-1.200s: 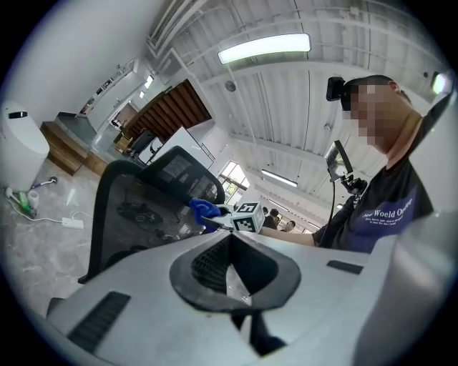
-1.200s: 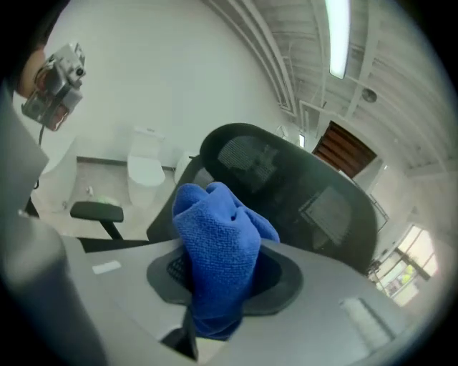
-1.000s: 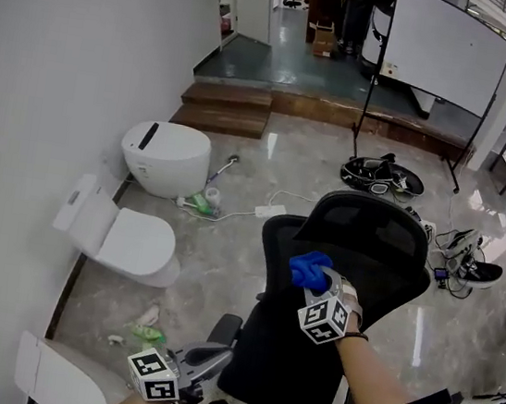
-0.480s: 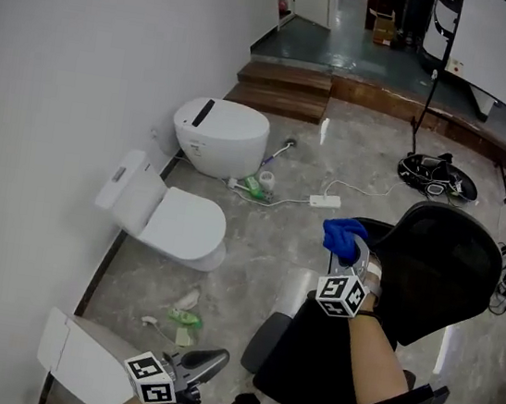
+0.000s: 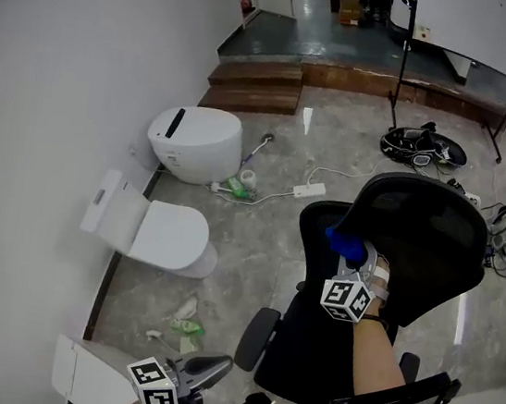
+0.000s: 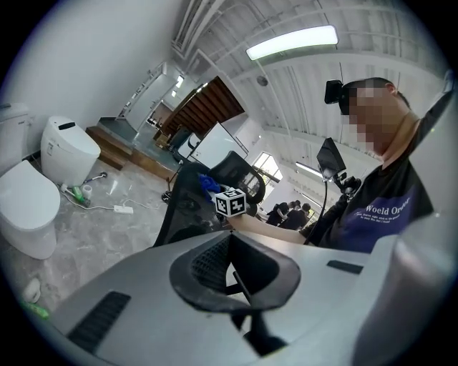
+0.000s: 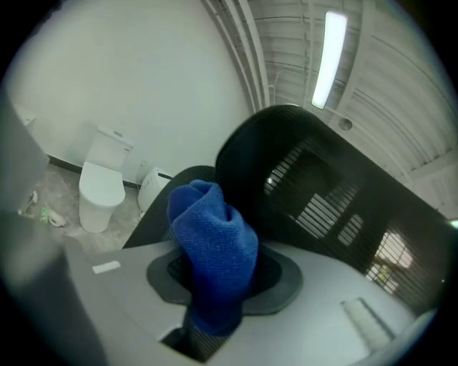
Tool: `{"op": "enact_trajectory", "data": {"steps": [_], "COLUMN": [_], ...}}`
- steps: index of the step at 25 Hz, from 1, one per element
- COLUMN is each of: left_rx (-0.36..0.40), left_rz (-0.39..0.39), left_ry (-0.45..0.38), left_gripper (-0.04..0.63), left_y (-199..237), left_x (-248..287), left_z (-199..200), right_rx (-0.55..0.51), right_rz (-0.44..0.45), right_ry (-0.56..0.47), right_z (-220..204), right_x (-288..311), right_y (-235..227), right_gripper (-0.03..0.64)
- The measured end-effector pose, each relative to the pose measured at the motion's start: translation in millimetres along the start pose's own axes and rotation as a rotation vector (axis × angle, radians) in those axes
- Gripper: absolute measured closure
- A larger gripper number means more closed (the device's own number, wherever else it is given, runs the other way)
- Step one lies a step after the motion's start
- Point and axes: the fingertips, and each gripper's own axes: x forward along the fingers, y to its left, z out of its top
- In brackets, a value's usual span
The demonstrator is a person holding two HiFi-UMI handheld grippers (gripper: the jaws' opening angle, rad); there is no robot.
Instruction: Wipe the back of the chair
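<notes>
While the right gripper (image 7: 212, 304) clamps the bunched blue cloth (image 7: 215, 239) at the side edge of the black mesh chair back (image 5: 427, 238), the left gripper (image 6: 237, 277) hangs low, jaws together, empty.

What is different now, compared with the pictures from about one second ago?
The right tool carried the blue cloth nearer to the chair back, now at its side edge; the chair back fills more of the right gripper view. Nothing was taken hold of or let go. The left tool stayed low, shut and empty.
</notes>
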Motion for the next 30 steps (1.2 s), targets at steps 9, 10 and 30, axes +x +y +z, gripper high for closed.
{"op": "enact_trajectory", "data": {"steps": [9,10,30], "left_rx": [0.039,0.042,0.005], "left_rz": [-0.141,-0.156,-0.087], "left_ry": [0.082,0.090,0.021], "left_gripper": [0.592,0.592,0.592], "left_y": [-65.9,-73.5,-39.5], "left_x": [84.5,94.5,46.5], "left_z": [-1.4,-3.2,-19.2], "right_rx": [0.028,0.030,-0.069], "right_rz": [-0.184,-0.206,0.155], "right_ry": [0.209,0.233,0.032], "right_z": [-145.4,-162.2,-47.7], "right_x": [-93.0,-105.9,-58.4], "right_y": [-142.6,-158.7,26.5], "right_gripper": [0.495,0.496,0.497]}}
